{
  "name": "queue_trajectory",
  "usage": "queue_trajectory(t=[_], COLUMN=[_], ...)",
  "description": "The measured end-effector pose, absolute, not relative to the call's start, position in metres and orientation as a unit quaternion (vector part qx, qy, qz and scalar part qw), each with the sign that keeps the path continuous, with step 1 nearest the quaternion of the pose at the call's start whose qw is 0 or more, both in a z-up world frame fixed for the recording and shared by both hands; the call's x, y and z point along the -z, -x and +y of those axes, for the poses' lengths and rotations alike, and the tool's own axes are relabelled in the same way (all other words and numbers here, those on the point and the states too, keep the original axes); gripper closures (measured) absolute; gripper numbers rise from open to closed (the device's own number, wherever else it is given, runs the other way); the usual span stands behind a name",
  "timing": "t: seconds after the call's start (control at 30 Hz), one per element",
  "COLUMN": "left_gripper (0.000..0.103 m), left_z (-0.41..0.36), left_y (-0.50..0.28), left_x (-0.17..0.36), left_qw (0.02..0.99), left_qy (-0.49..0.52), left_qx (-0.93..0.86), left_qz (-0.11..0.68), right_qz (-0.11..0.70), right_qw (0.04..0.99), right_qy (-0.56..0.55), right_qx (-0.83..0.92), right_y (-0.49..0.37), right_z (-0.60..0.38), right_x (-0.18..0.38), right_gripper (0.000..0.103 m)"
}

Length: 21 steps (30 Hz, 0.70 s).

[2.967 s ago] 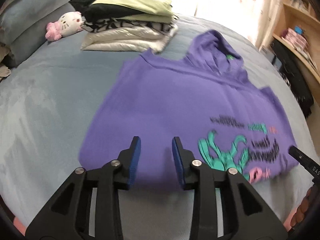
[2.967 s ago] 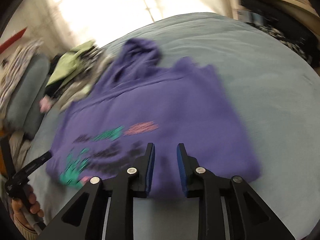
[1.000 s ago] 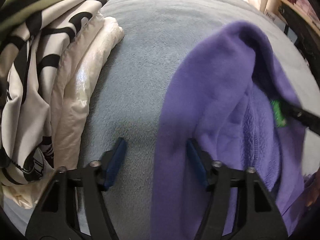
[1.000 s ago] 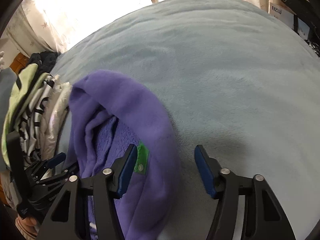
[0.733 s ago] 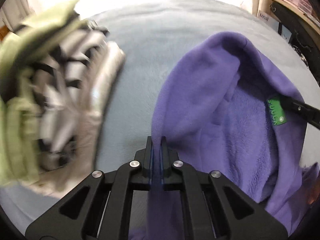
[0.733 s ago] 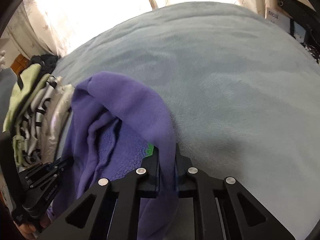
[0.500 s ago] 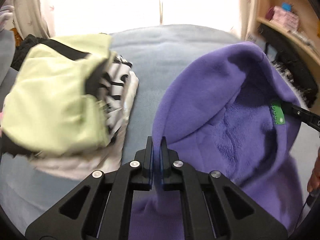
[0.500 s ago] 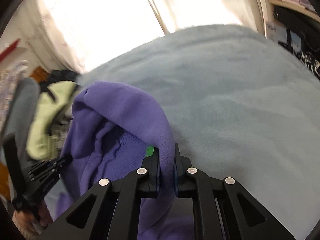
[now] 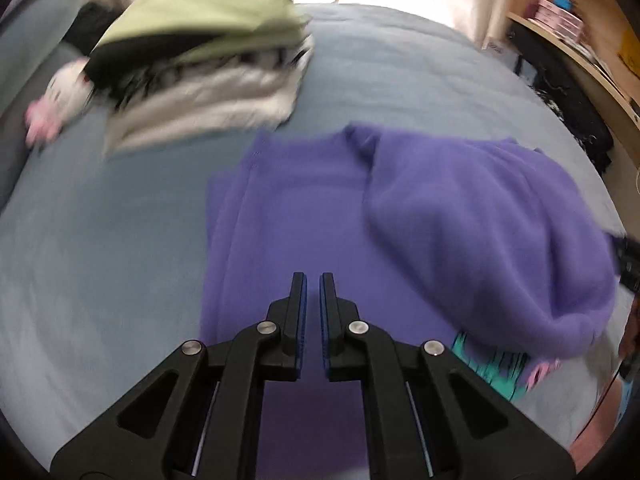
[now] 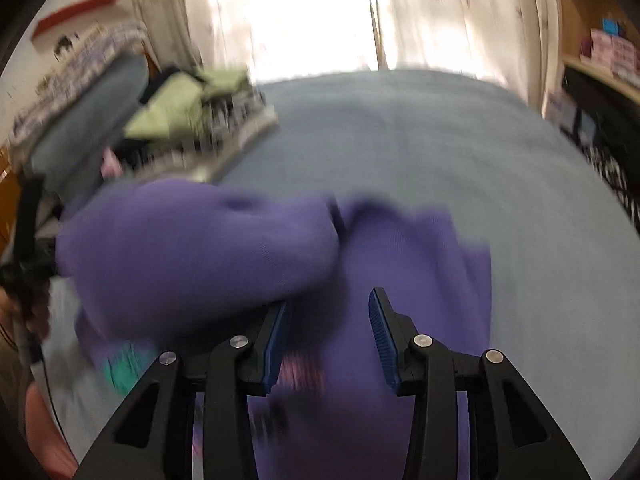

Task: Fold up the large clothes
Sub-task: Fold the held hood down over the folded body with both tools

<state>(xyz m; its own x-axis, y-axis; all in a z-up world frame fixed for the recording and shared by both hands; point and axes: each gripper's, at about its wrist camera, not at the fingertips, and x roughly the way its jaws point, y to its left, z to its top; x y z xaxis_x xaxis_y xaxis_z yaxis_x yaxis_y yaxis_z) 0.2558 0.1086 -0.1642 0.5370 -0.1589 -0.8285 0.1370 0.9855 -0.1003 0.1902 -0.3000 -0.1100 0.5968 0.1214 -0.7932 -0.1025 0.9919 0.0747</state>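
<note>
A purple hoodie lies on the grey-blue bed. Its hood is folded forward over the body, part-covering the green and pink print. My left gripper hovers over the hoodie's body, its jaws a narrow gap apart with nothing between them. In the right wrist view the hood lies to the left. My right gripper is open and empty above the hoodie, its left pad at the hood's edge.
A stack of folded clothes with a green top layer sits at the far left of the bed, a white plush toy beside it. Wooden shelves stand on the right. Curtains hang behind the bed.
Both grippers carried the hood forward over the hoodie's body and let go. The right gripper has opened wide and the left has parted slightly. Both views have pulled back.
</note>
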Motion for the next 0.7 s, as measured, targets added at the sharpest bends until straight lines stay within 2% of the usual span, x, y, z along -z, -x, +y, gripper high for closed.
queue_trajectory(t=[0.17, 0.23, 0.27, 0.3, 0.33, 0.4, 0.43, 0.5, 0.7], left_gripper=[0.099, 0.097, 0.094, 0.085, 0.071, 0.053, 0.049, 0.049, 0.049], left_z=[0.123, 0.119, 0.116, 0.112, 0.107, 0.099, 0.095, 0.088, 0.071], left_y=[-0.222, -0.201, -0.195, -0.194, -0.190, -0.178, -0.174, -0.177, -0.195], left_x=[0.167, 0.161, 0.157, 0.155, 0.149, 0.143, 0.141, 0.142, 0.161], left_qw=[0.866, 0.864, 0.863, 0.861, 0.860, 0.860, 0.859, 0.852, 0.819], left_qy=[0.055, 0.072, 0.084, 0.093, 0.103, 0.122, 0.132, 0.159, 0.241], left_qx=[0.110, 0.130, 0.147, 0.163, 0.178, 0.201, 0.210, 0.237, 0.273], left_qz=[0.484, 0.481, 0.477, 0.473, 0.467, 0.452, 0.447, 0.439, 0.444], right_qz=[0.469, 0.473, 0.470, 0.465, 0.460, 0.452, 0.448, 0.443, 0.441], right_qw=[0.879, 0.873, 0.873, 0.874, 0.875, 0.876, 0.875, 0.871, 0.844], right_qy=[-0.063, -0.096, -0.106, -0.116, -0.124, -0.138, -0.149, -0.173, -0.269], right_qx=[-0.066, -0.073, -0.077, -0.081, -0.086, -0.098, -0.106, -0.120, -0.141], right_y=[-0.136, -0.118, -0.113, -0.106, -0.101, -0.089, -0.086, -0.089, -0.111], right_z=[-0.309, -0.311, -0.310, -0.303, -0.303, -0.288, -0.287, -0.284, -0.284], right_x=[0.135, 0.135, 0.135, 0.133, 0.129, 0.123, 0.118, 0.109, 0.106], right_gripper=[0.063, 0.054, 0.046, 0.040, 0.037, 0.028, 0.026, 0.020, 0.020])
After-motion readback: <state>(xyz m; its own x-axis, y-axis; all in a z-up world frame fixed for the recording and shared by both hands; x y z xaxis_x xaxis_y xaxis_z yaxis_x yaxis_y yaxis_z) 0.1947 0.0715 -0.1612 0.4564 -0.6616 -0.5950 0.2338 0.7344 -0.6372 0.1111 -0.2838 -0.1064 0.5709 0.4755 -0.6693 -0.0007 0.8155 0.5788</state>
